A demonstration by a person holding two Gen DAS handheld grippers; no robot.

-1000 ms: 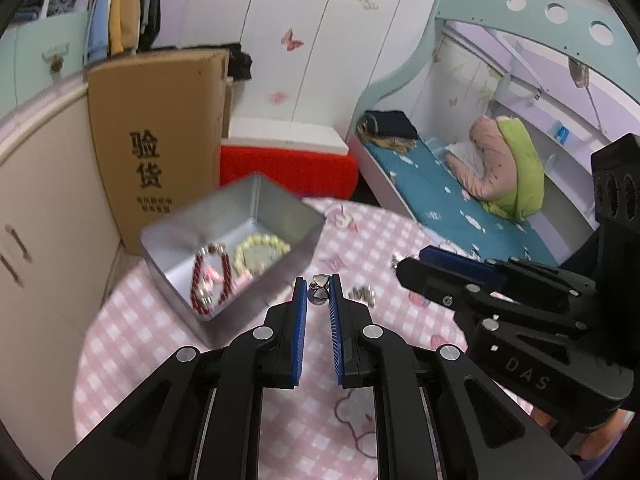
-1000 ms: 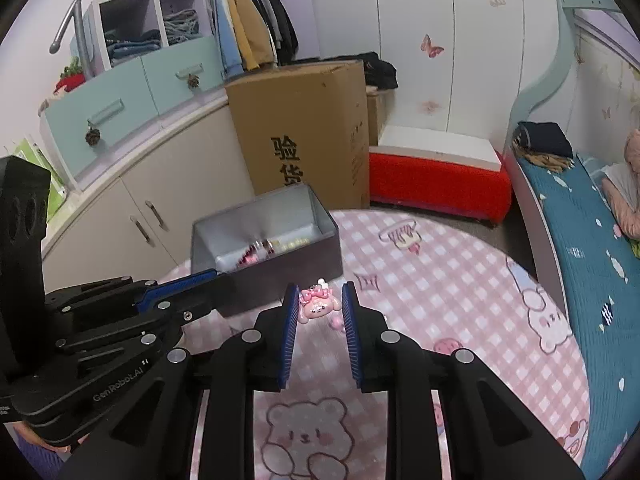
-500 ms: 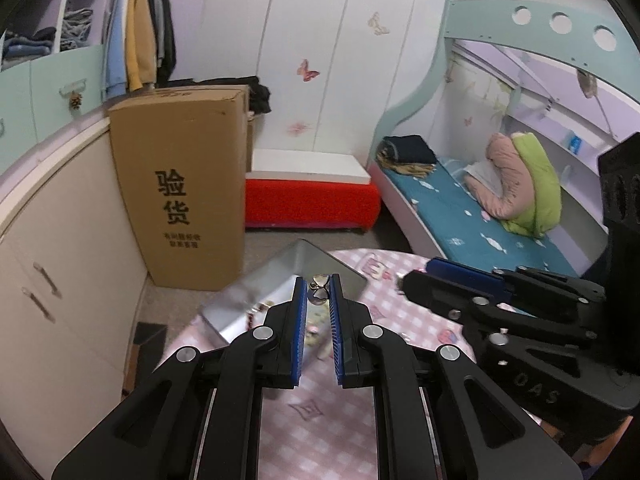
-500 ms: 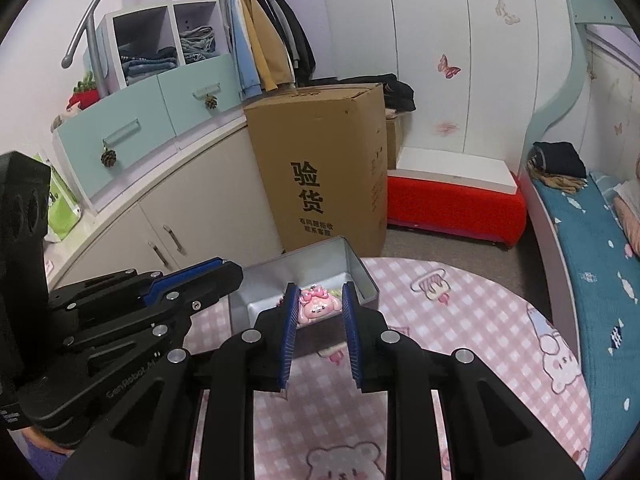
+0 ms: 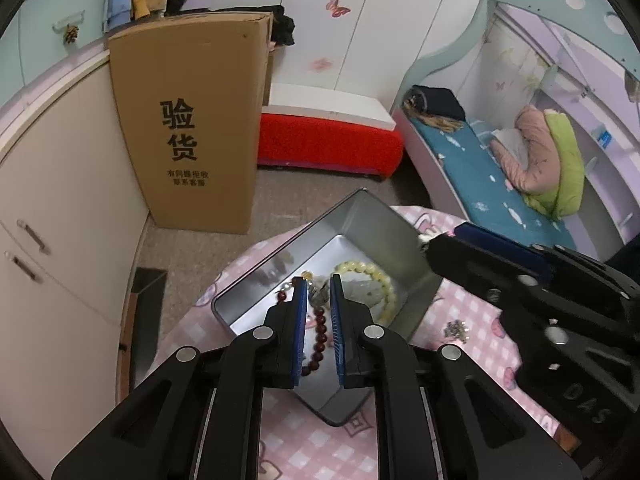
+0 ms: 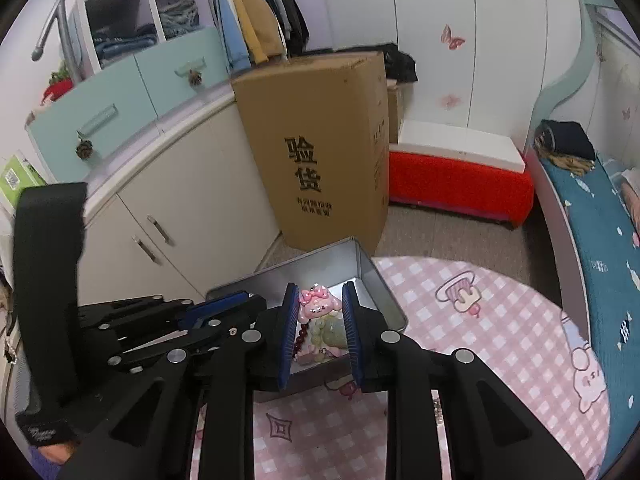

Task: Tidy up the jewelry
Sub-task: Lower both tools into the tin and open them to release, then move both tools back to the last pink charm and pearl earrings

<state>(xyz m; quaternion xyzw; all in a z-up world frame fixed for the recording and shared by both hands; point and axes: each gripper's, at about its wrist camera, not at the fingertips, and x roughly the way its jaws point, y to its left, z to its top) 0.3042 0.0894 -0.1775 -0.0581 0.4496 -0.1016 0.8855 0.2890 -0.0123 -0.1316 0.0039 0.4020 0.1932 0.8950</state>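
Note:
An open silver tin [image 5: 384, 236] stands on the pink checked tablecloth [image 6: 500, 340]. Inside lie a dark red bead bracelet [image 5: 320, 332] and a pale yellow bead bracelet [image 5: 376, 276]. My left gripper [image 5: 319, 286] hangs over the tin's inside; its jaws are opening, and a small silver charm [image 5: 318, 298] still sits between the pads. My right gripper [image 6: 318, 294] is shut on a pink charm with a bow [image 6: 318, 305], held above the tin [image 6: 376, 284]. In the left wrist view the right gripper's fingers [image 5: 500, 264] reach over the tin's right wall.
A small silver trinket [image 5: 456, 329] lies on the cloth right of the tin. Past the table's far edge stand a tall cardboard box [image 5: 192, 120], cream cabinets [image 6: 168, 208], a red bench [image 5: 328, 144] and a bed [image 5: 500, 188].
Both grippers have moved forward with their charms. The tin, earlier ahead and to the left, now lies directly under both sets of fingertips.

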